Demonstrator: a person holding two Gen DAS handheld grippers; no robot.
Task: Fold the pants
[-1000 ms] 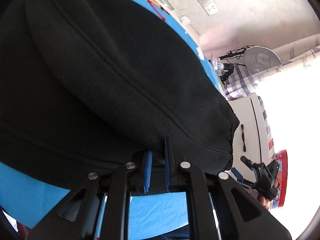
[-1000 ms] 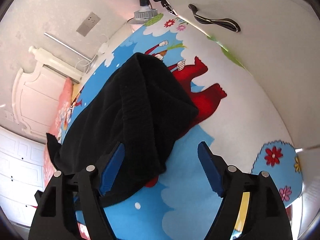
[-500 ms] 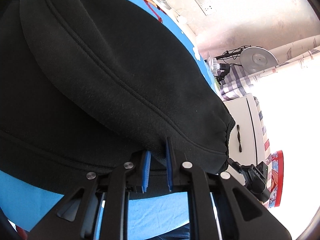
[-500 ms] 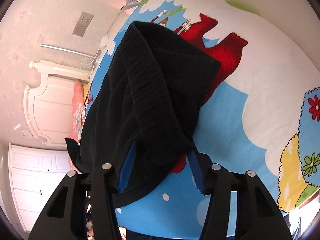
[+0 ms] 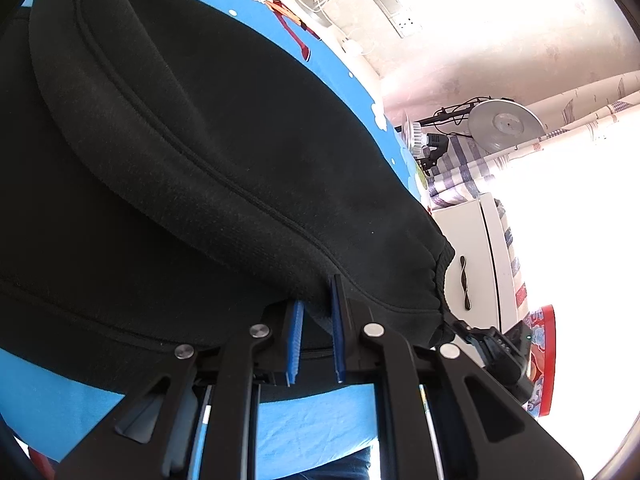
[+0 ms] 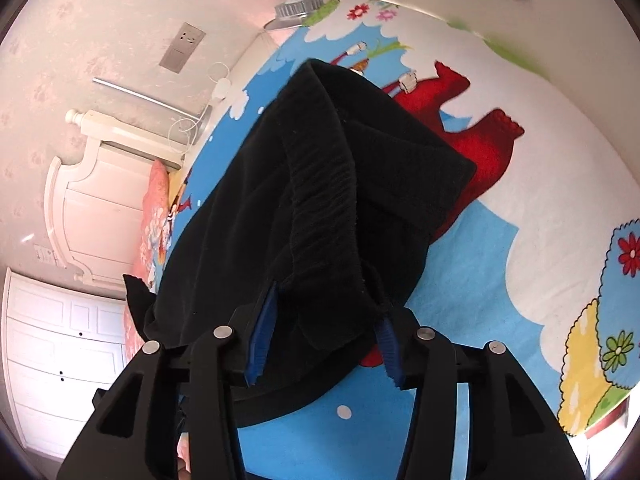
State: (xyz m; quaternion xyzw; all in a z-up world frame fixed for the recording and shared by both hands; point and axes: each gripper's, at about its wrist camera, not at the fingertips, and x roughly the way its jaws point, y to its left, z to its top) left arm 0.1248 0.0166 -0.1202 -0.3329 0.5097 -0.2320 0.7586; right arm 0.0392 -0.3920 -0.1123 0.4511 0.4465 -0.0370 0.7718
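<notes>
On 1 bedsheet (image 6: 480,248), 2 grippers (image 5: 316,304) clamp 1 pants (image 6: 320,184).

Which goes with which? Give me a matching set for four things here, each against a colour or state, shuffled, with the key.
Things:
1. pants
2. left gripper
3. bedsheet
4. pillow

Colours and states:
A. blue and white with a red cartoon print
B. orange-pink, lying by the white headboard
C. black, heaped in folds on the bed
D. shut on a thin fold of black cloth

Pairs: 1-C, 2-D, 3-A, 4-B
</notes>
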